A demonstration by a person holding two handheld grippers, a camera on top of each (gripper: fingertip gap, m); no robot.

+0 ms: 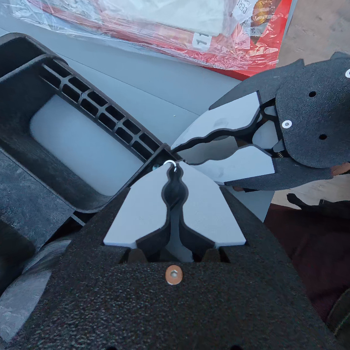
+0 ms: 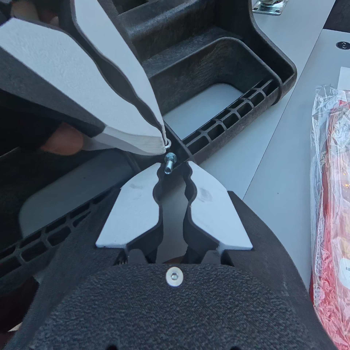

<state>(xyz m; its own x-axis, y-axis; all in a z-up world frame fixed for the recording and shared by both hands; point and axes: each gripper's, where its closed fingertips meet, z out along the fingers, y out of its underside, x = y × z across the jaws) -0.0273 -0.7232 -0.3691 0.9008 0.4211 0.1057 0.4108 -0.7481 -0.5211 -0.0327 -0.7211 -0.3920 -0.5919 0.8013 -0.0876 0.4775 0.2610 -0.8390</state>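
A black plastic frame with a ribbed rail and rectangular openings lies on the grey table. My left gripper is shut on a small silver washer at its fingertips, over a corner of the frame. In the right wrist view the left gripper comes in from the upper left and holds the washer just above a short silver bolt that sticks out of the frame. My right gripper is open, empty, with its tips on either side of the bolt. It also shows in the left wrist view.
A red package in clear plastic wrap lies on the table beyond the frame and shows at the right of the right wrist view. A metal mounting plate sits at the far edge. A person's fingers hold the left gripper. Left and right tips are no more than a few centimetres apart.
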